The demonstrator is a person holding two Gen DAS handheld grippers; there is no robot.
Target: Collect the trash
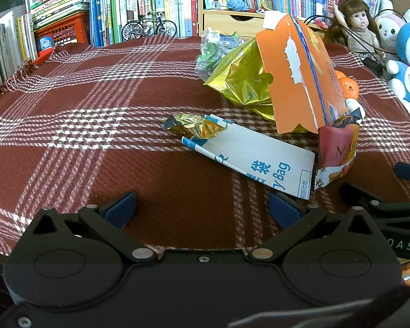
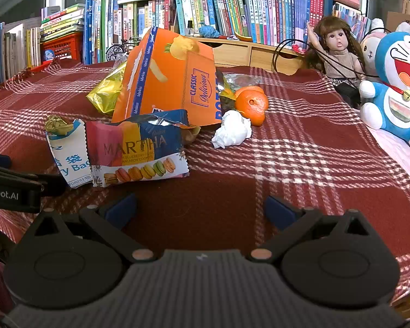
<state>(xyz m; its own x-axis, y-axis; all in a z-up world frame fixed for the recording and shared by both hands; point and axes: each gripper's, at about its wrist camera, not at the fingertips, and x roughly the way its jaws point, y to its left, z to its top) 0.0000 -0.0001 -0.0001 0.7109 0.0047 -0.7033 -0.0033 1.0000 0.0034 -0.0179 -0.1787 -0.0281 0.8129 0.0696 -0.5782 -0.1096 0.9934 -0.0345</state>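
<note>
Trash lies in a pile on the red plaid cloth. A torn orange chip box [image 1: 295, 73] [image 2: 172, 82] leans over a gold foil bag [image 1: 240, 82] [image 2: 106, 93]. In front lie a white paper bag with blue print [image 1: 259, 161] [image 2: 68, 153], a small gold wrapper [image 1: 194, 125] [image 2: 58, 124] and a macaron cookie packet [image 2: 139, 150] [image 1: 336, 153]. A crumpled white tissue [image 2: 232, 132] sits beside orange peel [image 2: 251, 104] [image 1: 348, 87]. My left gripper [image 1: 202, 209] is open, short of the paper bag. My right gripper [image 2: 201, 209] is open, near the cookie packet.
Books line the back [image 2: 218, 11]. A doll [image 2: 339, 52] and plush toys [image 2: 396, 87] sit at the right edge. A red crate [image 1: 65, 27], a model bicycle [image 1: 149, 27] and a wooden drawer box [image 2: 248, 52] stand behind. A clear bag with green contents [image 1: 213, 52] lies behind the foil.
</note>
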